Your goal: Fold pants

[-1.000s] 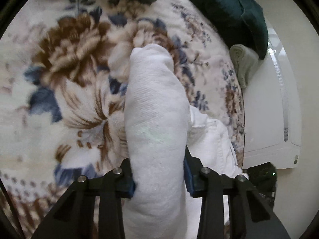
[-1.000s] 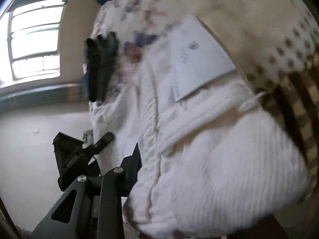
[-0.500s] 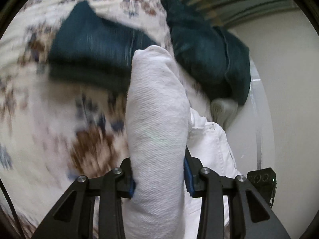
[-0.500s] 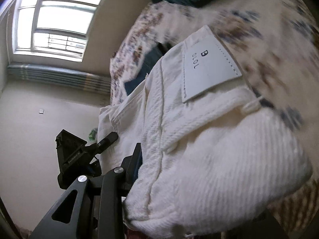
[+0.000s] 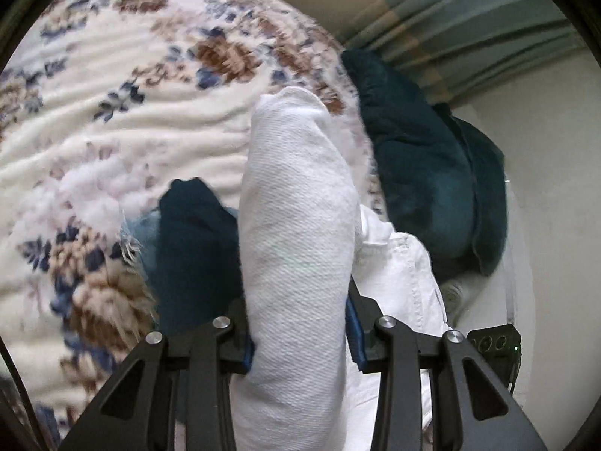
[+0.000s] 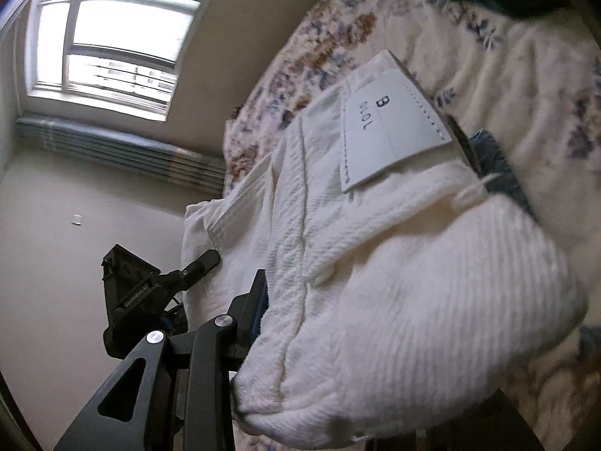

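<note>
Both claws are clamped on the white pants (image 5: 296, 225), the left claw (image 5: 298, 332) on a thick fold running straight ahead along its fingers, the right claw (image 6: 300, 323) on the waistband end, carried above the flowered bedspread (image 5: 112, 120).

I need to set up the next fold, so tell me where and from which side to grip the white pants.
Grip the white pants at the waistband, near the label patch, coming in over its edge. There the cloth bunches into a thick roll, which both the left gripper and the right gripper already clamp.
</note>
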`<state>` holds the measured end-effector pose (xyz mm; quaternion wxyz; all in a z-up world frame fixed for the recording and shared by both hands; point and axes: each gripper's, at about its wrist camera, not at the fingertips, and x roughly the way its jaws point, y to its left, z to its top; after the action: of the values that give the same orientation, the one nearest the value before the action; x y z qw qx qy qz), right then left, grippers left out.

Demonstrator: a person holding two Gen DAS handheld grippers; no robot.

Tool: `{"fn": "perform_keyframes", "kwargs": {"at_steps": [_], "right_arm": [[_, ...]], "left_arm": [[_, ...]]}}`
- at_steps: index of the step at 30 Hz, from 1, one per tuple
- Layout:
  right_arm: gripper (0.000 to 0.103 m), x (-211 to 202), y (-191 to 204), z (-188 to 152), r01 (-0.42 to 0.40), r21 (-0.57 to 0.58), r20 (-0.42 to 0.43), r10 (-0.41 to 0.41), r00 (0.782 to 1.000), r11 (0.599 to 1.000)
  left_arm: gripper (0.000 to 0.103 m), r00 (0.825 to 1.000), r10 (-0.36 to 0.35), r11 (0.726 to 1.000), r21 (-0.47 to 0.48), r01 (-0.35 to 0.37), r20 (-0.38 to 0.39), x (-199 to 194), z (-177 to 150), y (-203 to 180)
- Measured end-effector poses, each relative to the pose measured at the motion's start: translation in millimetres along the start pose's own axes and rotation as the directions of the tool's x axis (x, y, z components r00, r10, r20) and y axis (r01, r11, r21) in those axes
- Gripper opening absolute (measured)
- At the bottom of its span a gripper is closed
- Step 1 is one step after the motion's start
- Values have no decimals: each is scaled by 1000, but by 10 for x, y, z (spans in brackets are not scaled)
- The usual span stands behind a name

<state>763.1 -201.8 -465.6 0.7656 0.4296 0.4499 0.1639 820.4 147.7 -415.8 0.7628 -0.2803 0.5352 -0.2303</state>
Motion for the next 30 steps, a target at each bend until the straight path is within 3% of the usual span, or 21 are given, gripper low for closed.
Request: {"fn": "perform_keyframes", "kwargs": {"at_steps": [5, 9, 14, 17, 19, 21, 23, 24, 26, 28, 30], "right_arm": [[34, 404, -402, 5, 38, 31, -36, -37, 999, 999], [36, 483, -436, -7, 51, 30, -26, -50, 998, 998], [56, 302, -398, -68, 78, 93, -65, -72, 995, 993], [83, 111, -339, -91, 160, 73, -57, -156, 986, 984], [90, 14, -237, -107, 303, 29, -68, -300, 951, 953], [92, -31, -77, -111, 454, -51, -45, -456, 889, 890], [93, -24, 159, -142, 595, -153, 1, -602, 799, 789], [93, 1, 313, -159, 667, -211, 47, -674, 737, 715], [93, -146, 494, -245, 719, -268, 125, -717, 686, 641], [93, -182, 649, -250, 749, -305, 174, -739, 651, 588], [94, -214, 778, -278, 761, -310, 195, -746, 637, 570]], "left_arm": [[37, 996, 32, 999, -9, -33, -82, 435, 49, 483], [40, 992, 61, 998, 41, -57, -109, 482, 105, 431], [50, 982, 143, 989, 41, -139, -123, 324, 92, 294], [71, 962, 266, 962, 82, -261, -59, 161, -1, 175], [87, 924, 381, 917, 131, -378, -5, 44, -148, 26], [99, 889, 457, 874, 162, -457, 44, -35, -275, -94], [100, 861, 504, 844, 169, -509, 71, -83, -403, -185], [100, 849, 524, 831, 172, -529, 76, -94, -462, -225], [100, 827, 555, 810, 172, -561, 84, -116, -556, -311], [100, 827, 555, 807, 185, -561, 85, -147, -639, -415], [100, 812, 574, 788, 201, -582, 102, -196, -710, -541]]}}
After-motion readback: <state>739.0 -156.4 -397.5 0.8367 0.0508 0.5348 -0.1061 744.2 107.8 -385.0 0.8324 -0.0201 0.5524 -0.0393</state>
